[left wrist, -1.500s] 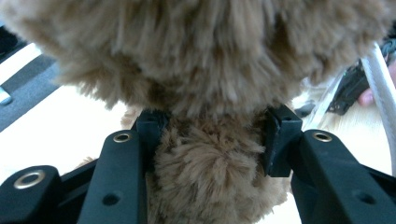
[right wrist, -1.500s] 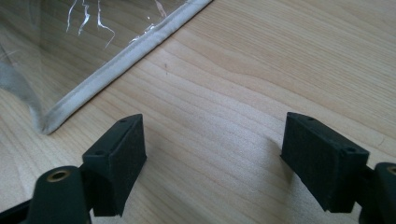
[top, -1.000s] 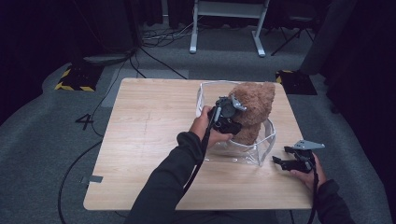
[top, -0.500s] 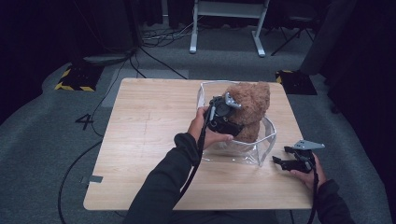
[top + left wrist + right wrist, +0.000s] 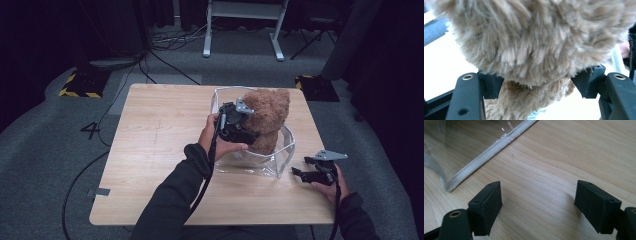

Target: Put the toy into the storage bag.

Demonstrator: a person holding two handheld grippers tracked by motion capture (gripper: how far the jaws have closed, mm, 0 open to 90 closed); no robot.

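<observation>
A brown teddy bear [image 5: 267, 117] stands upright in a clear plastic bag [image 5: 286, 149] with a white-trimmed rim on the wooden table [image 5: 160, 130]. My left gripper [image 5: 247, 131] is against the bear's near left side. In the left gripper view its jaws have just been opening; the bear's fur [image 5: 536, 40] bulges between the spread pads [image 5: 490, 85], loosely, not pinched. My right gripper [image 5: 299, 172] hovers low over the table at the bag's right front corner, open, with bare wood between its pads [image 5: 487, 206].
The bag's white seam [image 5: 489, 152] lies just ahead and left of the right gripper. Bare tabletop stretches left of the bag. Beyond the table are grey carpet, cables [image 5: 165, 47] and a white stand's legs [image 5: 242, 30].
The left hand and the bear's head have shifted slightly leftward over the bag. The right gripper has stayed where it was.
</observation>
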